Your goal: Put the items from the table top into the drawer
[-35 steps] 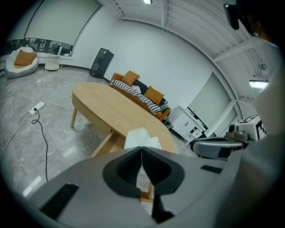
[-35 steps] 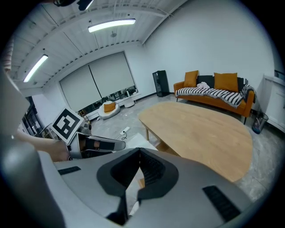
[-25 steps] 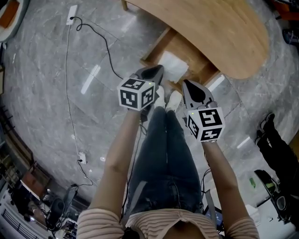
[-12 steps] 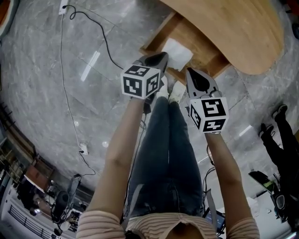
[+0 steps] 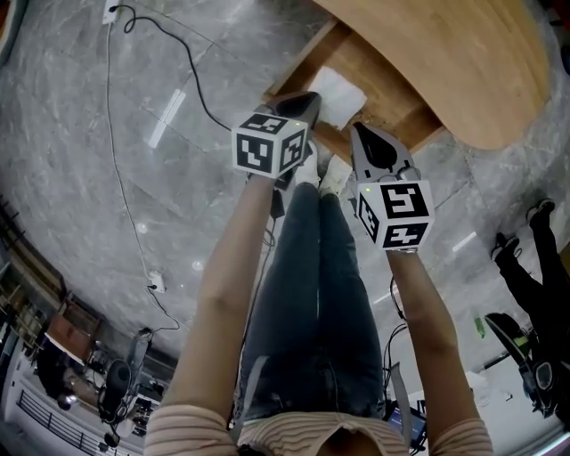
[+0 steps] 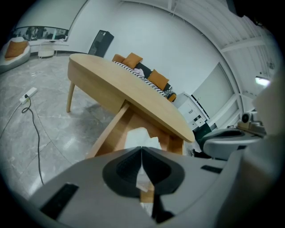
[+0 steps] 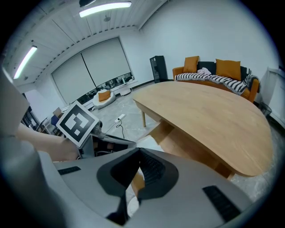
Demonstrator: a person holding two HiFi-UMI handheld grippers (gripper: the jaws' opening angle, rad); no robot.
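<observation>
An open wooden drawer (image 5: 374, 85) sticks out from under the oval wooden table (image 5: 463, 53). A white crumpled item (image 5: 336, 94) lies inside it, also visible as the white item (image 6: 139, 136) just past the left jaws. The table top (image 7: 209, 111) is bare where it shows. My left gripper (image 5: 309, 100) hovers at the drawer's near left edge, jaws shut with nothing between them. My right gripper (image 5: 360, 134) sits beside it at the drawer's front, also shut and empty. The left gripper tips (image 6: 141, 148) and right gripper tips (image 7: 138, 151) each meet.
A black cable (image 5: 191, 67) runs across the grey marble floor to a power strip (image 5: 111, 11) at far left. My own legs and white shoes (image 5: 321, 174) stand just before the drawer. Another person's dark legs (image 5: 534, 276) are at the right. A sofa (image 7: 213, 71) stands behind the table.
Both grippers have sunk lower side by side in front of the drawer, still shut. The white item in the drawer has not moved.
</observation>
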